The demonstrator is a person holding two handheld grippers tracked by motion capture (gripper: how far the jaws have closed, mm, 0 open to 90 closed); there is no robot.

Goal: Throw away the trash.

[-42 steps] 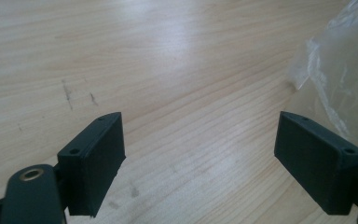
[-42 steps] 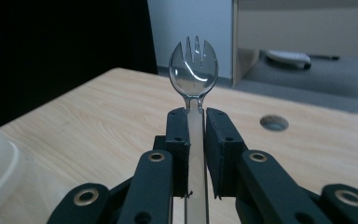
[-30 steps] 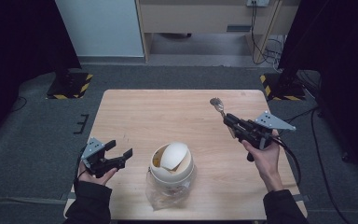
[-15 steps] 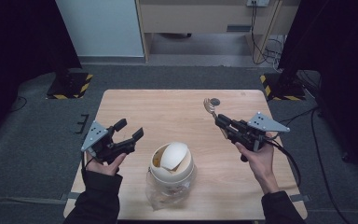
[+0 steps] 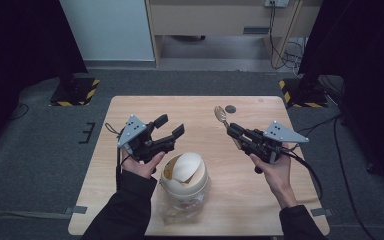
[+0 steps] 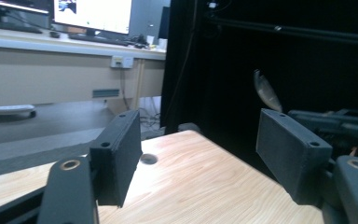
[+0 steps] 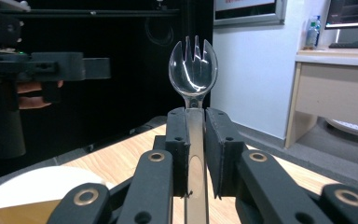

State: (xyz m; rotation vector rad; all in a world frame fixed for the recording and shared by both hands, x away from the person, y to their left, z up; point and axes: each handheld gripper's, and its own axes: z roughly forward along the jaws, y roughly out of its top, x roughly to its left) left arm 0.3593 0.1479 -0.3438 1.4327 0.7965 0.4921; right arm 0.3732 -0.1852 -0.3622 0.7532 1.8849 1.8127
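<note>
A clear plastic spork [image 7: 194, 77] stands upright between the jaws of my right gripper [image 7: 196, 122], which is shut on its handle. In the high view the right gripper [image 5: 231, 128] hovers over the table's right half with the spork [image 5: 221, 114] pointing to the far left. My left gripper [image 5: 170, 126] is open and held above the table's left half, just left of a clear bag [image 5: 185, 192] with a cream paper bowl [image 5: 185, 167] in its mouth. In the left gripper view the open jaws [image 6: 200, 156] frame bare wood, and the spork [image 6: 265, 89] shows beyond.
A small dark hole [image 5: 230, 108] sits near the far edge of the wooden table [image 5: 145, 105]. Black stands with hazard-striped bases [image 5: 75, 91] flank the table on grey floor. A wooden desk [image 5: 215, 20] lies behind.
My left gripper has risen from the table's near left edge and swung forward and rightward toward the bag. My right gripper with the spork has drifted slightly left and nearer.
</note>
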